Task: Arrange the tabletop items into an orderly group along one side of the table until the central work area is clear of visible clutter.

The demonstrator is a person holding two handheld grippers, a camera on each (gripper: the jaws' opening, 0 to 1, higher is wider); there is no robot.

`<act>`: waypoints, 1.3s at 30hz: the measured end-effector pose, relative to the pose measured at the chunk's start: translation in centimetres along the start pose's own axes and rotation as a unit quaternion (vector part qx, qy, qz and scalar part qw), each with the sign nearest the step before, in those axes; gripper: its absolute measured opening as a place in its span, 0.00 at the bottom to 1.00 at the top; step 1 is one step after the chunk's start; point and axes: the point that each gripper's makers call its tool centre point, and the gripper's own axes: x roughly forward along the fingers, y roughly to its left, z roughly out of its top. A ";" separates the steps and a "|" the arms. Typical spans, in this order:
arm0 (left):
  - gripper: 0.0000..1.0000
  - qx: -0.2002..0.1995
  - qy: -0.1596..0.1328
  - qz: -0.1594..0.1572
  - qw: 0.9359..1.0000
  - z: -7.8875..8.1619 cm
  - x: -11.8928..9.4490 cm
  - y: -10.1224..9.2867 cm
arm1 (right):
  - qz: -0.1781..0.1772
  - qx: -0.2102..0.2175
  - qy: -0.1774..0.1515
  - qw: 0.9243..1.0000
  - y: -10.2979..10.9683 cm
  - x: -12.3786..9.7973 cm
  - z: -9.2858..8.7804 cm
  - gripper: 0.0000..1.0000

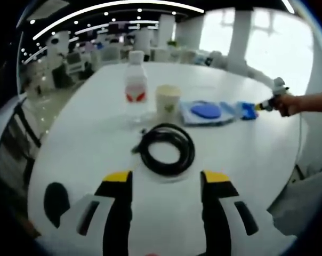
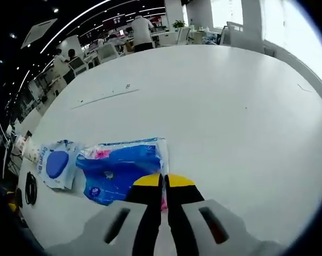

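**A:** What did the right gripper (image 2: 164,186) have?

**B:** Its jaws were pinched together on the near edge of the blue packet (image 2: 121,169), which lay flat on the white table (image 2: 214,106). The left gripper (image 1: 166,178) stood with jaws wide apart and nothing between them, just short of the black cable coil (image 1: 167,148).

**A:** And the rest, going by the coil?

**B:** Just beyond it stood the paper cup (image 1: 167,101), with the clear bottle (image 1: 135,85) beside it. To the cup's other side lay the pouch with a blue disc (image 1: 206,111), touching or overlapping the blue packet; I could not tell which.

**A:** What could have gone wrong?

**B:** In my view, dragging the packet by one thin edge might have torn it or let it slip free, and it could have pulled the pouch along. A careless sweep near the coil might have tipped the cup or bottle, both upright and probably light.

**A:** The surface, the room?

**B:** A smooth, glossy white tabletop, bare beyond the cup. Around it was an open office: desks, chairs, ceiling light strips, bright windows, people in the distance.
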 end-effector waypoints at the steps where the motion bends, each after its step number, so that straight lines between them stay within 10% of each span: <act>1: 0.48 -0.001 -0.001 0.000 1.000 0.0 0.0 0.0 | 0.001 0.002 -0.001 1.000 0.0 0.0 0.0 0.01; 19: 0.48 -0.012 -0.004 0.002 1.000 0.1 -0.3 0.3 | 0.011 0.000 -0.004 1.000 -0.1 1.7 0.7 0.03; 39: 0.48 -0.015 -0.015 -0.001 1.000 0.7 -0.4 0.1 | 0.029 -0.016 -0.044 0.998 1.4 -1.1 2.1 0.30</act>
